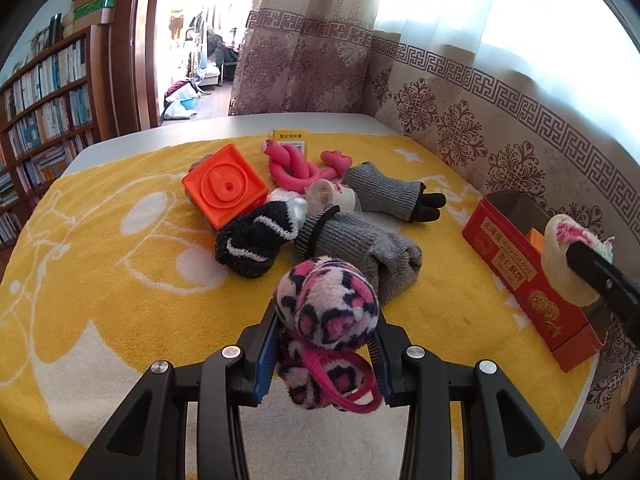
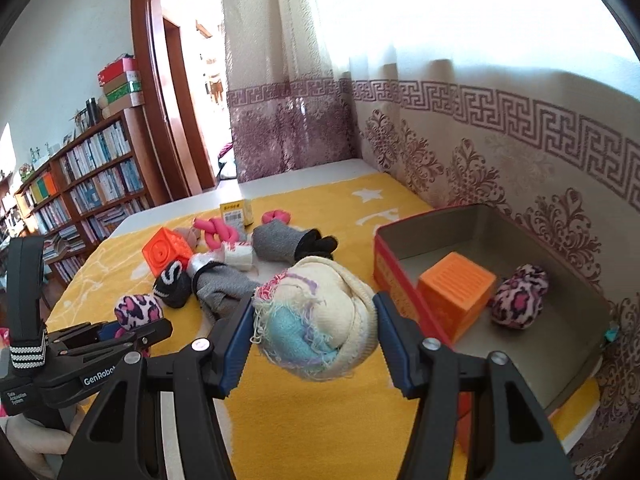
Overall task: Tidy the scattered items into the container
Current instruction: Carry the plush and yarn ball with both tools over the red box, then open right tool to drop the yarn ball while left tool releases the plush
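My left gripper [image 1: 324, 344] is shut on a pink leopard-print sock ball [image 1: 330, 312], held above the yellow towel; it also shows in the right wrist view [image 2: 138, 312]. My right gripper [image 2: 314, 332] is shut on a cream sock ball [image 2: 320, 320], just left of the red box [image 2: 576, 344]; in the left wrist view the cream ball [image 1: 572, 256] hangs over the red box [image 1: 520, 272]. The box holds an orange cube [image 2: 456, 292] and another leopard-print sock ball [image 2: 518, 296].
On the towel [image 1: 100, 280] lie an orange block [image 1: 224, 188], a black sock [image 1: 252, 240], grey gloves [image 1: 360, 248], a pink foam twist [image 1: 296, 164], a white roll [image 1: 330, 196] and a yellow carton [image 1: 290, 138]. A curtain backs the table; a bookshelf stands left.
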Demonstrator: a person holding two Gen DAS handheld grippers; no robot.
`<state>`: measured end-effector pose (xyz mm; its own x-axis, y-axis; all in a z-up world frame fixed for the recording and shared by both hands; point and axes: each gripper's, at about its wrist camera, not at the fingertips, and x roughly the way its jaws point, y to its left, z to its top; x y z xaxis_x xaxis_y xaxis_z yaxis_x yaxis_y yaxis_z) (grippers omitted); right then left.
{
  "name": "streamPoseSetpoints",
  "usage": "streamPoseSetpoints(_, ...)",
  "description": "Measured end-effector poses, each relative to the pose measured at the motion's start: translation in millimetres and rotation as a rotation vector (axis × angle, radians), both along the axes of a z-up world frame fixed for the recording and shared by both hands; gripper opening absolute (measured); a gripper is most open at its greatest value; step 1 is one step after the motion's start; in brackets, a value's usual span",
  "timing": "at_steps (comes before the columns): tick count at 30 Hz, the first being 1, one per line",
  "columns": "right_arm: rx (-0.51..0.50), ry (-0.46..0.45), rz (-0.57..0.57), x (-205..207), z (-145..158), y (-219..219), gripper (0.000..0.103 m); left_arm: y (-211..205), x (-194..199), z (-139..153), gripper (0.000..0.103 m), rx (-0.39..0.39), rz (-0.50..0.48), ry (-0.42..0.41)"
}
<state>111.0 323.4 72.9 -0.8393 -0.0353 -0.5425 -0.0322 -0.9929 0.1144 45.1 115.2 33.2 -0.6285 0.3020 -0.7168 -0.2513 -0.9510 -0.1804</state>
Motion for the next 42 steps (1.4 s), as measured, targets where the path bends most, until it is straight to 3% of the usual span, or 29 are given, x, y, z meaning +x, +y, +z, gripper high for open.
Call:
streamPoseSetpoints(6, 0.022, 0.047, -0.165, 16.3, 21.6, 51.4, 0.062, 29.5, 2.4, 17.8, 0.042, 0.003, -0.076, 0.028)
streamPoseSetpoints(12, -0.002, -0.011, -0.303, 17.4, 10.5, 99.8, 0.062, 69.1, 3.7, 32.0, 0.042, 0.005, -0.174, 0.037)
streamPoseSetpoints(20, -0.023, -0.078, -0.33, 8.7, -5.0, 117.4, 0.064, 113.1, -2.3, 59.1, 0.042, 0.051, -0.283, 0.045)
streamPoseSetpoints(26, -0.059, -0.05, -0.372, 15.9, -0.1, 130.1, 0.064, 152.4, -16.2, 76.5, 0.042, 0.067, -0.375, 0.048)
streamPoseSetpoints(38, -0.072, 0.006, -0.41, 22.6, 13.3, 143.0, 0.064, 241.6, -52.9, 68.8, 0.042, 0.079, -0.508, -0.018)
streamPoseSetpoints(40, -0.078, 0.001, -0.409, 21.7, 12.4, 144.4, 0.064, 251.9, -60.4, 63.1, 0.057, 0.09, -0.511, -0.046)
streamPoseSetpoints(41, -0.08, -0.002, -0.408, 20.9, 11.6, 144.7, 0.064, 254.0, -64.0, 59.8, 0.081, 0.107, -0.507, -0.061)
streamPoseSetpoints(42, -0.081, -0.006, -0.406, 20.4, 10.5, 144.7, 0.064, 253.6, -67.0, 57.1, 0.092, 0.134, -0.496, -0.069)
